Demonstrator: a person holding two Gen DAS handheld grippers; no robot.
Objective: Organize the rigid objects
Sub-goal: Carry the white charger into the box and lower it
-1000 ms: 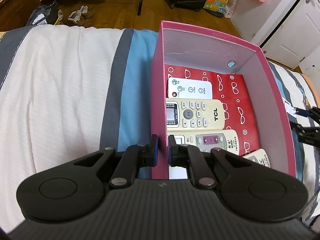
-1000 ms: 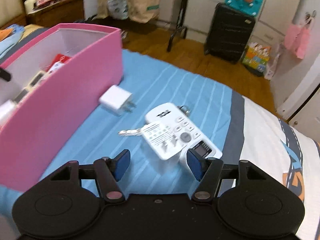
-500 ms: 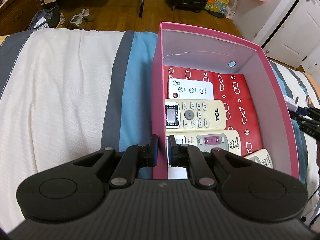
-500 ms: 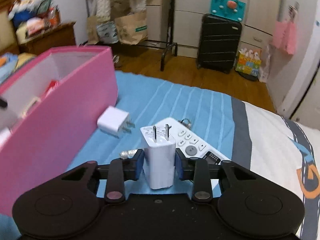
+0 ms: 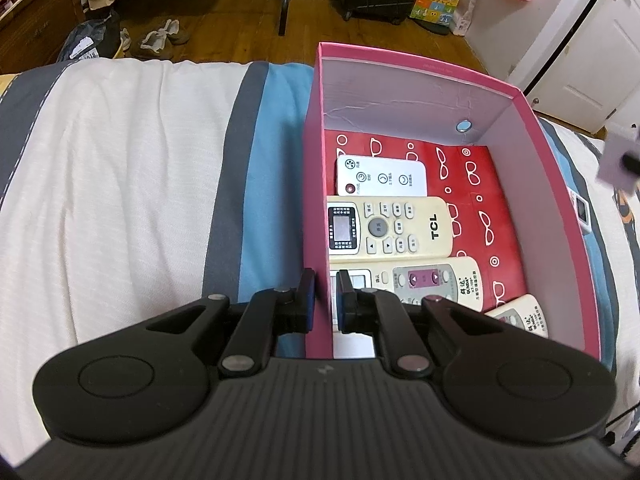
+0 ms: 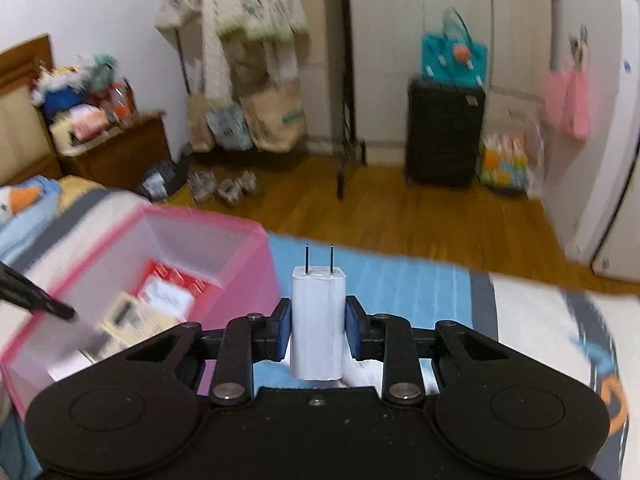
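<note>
A pink box (image 5: 412, 65) sits on the bed and holds several remotes, among them a cream TCL remote (image 5: 390, 227) and a small white remote (image 5: 382, 177). My left gripper (image 5: 322, 304) is shut on the box's near left wall. My right gripper (image 6: 318, 330) is shut on a white charger plug (image 6: 318, 320), prongs pointing forward, held above the bed just right of the box (image 6: 224, 236). The plug also shows blurred at the right edge of the left wrist view (image 5: 618, 160).
The bed has a striped cover of white, grey and blue (image 5: 120, 184). A white remote (image 5: 582, 212) lies on the bed right of the box. Beyond the bed are a wooden floor, a black suitcase (image 6: 444, 132), bags and a clothes rack.
My right gripper closed on the white charger plug, lifted it off the bed and swung it up and left towards the box. My left gripper kept its hold on the box wall.
</note>
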